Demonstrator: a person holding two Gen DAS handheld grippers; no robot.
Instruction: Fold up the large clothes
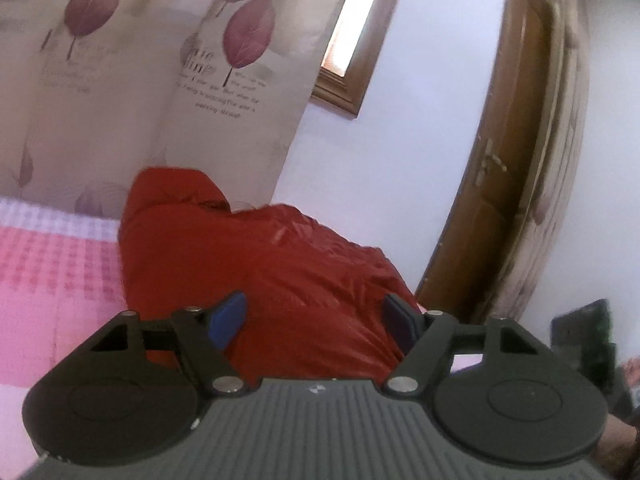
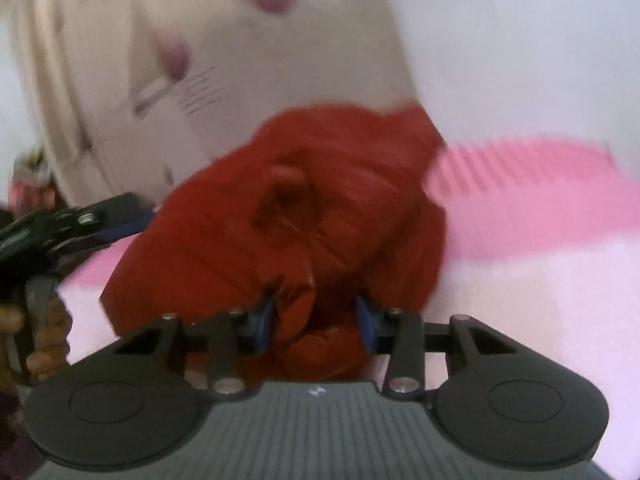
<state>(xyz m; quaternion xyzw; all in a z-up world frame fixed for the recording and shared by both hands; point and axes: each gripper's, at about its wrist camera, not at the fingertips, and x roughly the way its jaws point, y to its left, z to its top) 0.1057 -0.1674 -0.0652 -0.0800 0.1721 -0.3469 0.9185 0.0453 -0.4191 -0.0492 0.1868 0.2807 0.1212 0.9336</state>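
Observation:
A puffy red jacket (image 1: 260,272) lies crumpled on a pink checked bed (image 1: 52,272), its hood towards the curtain. My left gripper (image 1: 314,314) hovers at the jacket's near edge with its blue pads wide apart and nothing pinched between them. In the right wrist view the same jacket (image 2: 340,184) is bunched up, and my right gripper (image 2: 315,320) has a wad of its red fabric filling the narrow gap between the pads. The left gripper (image 2: 120,220) also shows at the left of that view, beside the jacket's edge. The view is blurred.
A leaf-print curtain (image 1: 120,80) hangs behind the bed. To its right are a wood-framed window (image 1: 352,60), a white wall and a brown door (image 1: 500,160). The pink bedding (image 2: 540,216) stretches to the right of the jacket. Dark clutter (image 2: 36,320) sits at the far left.

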